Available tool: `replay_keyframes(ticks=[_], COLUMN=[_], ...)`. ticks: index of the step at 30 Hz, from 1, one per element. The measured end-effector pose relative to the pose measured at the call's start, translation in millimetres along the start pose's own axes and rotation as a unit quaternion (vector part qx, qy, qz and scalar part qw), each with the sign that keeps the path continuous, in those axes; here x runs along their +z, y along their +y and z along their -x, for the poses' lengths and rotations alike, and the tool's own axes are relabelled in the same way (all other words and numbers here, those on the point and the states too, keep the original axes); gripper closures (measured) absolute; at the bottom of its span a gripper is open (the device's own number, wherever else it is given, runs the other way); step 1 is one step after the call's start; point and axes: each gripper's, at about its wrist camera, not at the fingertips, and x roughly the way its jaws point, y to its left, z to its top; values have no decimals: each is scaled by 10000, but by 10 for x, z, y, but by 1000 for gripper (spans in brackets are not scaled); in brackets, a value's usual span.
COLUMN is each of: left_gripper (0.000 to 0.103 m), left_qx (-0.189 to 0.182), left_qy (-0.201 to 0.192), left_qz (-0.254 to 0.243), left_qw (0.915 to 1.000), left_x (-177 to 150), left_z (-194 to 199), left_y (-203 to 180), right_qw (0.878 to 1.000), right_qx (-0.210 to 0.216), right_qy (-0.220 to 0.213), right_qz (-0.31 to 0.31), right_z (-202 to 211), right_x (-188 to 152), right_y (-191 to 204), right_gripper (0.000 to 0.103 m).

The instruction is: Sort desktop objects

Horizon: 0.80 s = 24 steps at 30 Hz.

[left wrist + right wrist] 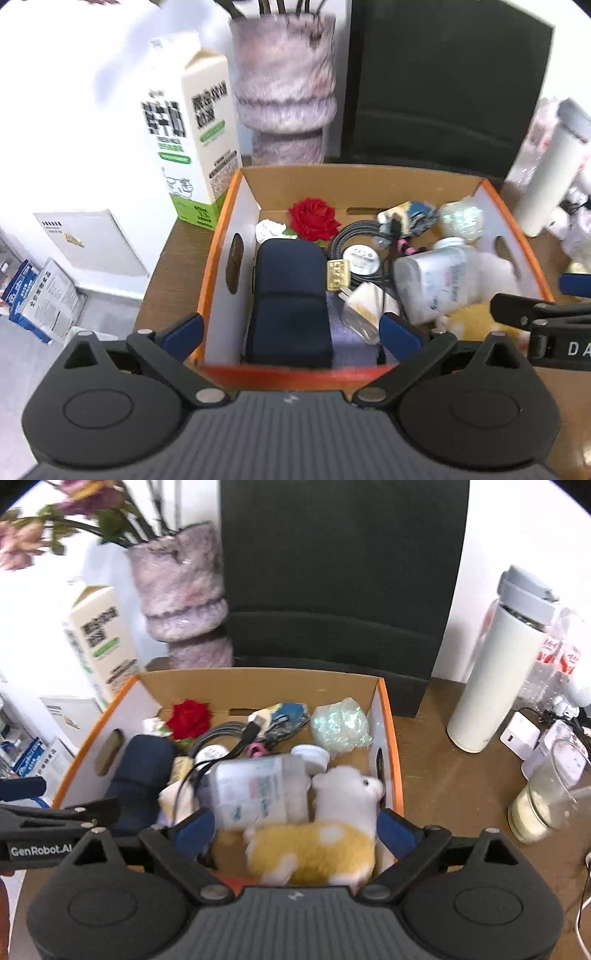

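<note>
A cardboard box with an orange rim point(218, 236) stands on the brown desk. It holds a navy zip case point(291, 295), a red fabric rose point(314, 219), a coiled cable point(354, 236), a white bottle lying on its side point(439, 280) and a yellow and white plush toy point(317, 845). My left gripper point(291, 328) hangs open over the near end of the navy case, its pads clear of both sides. My right gripper point(295, 829) is open over the plush toy, which lies loose between the pads. The right gripper's fingers point(517, 310) also show at the left wrist view's right edge.
Behind the box stand a milk carton point(184, 147), a fuzzy pink vase point(284, 92) and a black chair back point(443, 81). To the right of the box are a white flask point(495, 672), a charger point(519, 736), a jar point(539, 801) and water bottles. Left of the desk the floor drops away.
</note>
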Motion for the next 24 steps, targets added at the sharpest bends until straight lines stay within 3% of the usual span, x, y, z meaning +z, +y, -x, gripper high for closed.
replay_keyframes(ticks=[3, 8, 17, 24], left_gripper=[0, 0, 0, 0], left_qx=[-71, -59, -132, 5], left_qy=[-509, -835, -997, -972], left_qz=[109, 80, -1, -155], left_qw=[9986, 9965, 9949, 9951], left_x=[-228, -567, -1239, -1821], left_z=[287, 574, 801, 757], left_y=[35, 17, -4, -74], right_qw=[9994, 9967, 9885, 9877], right_qx=[11, 38, -148, -47], right_qy=[-353, -811, -1498, -1562], right_qz=[-1, 42, 157, -9], right_z=[247, 551, 808, 798], right_x=[-190, -521, -1323, -2044], right_y=[70, 152, 329, 259], right_gripper=[8, 8, 8, 8])
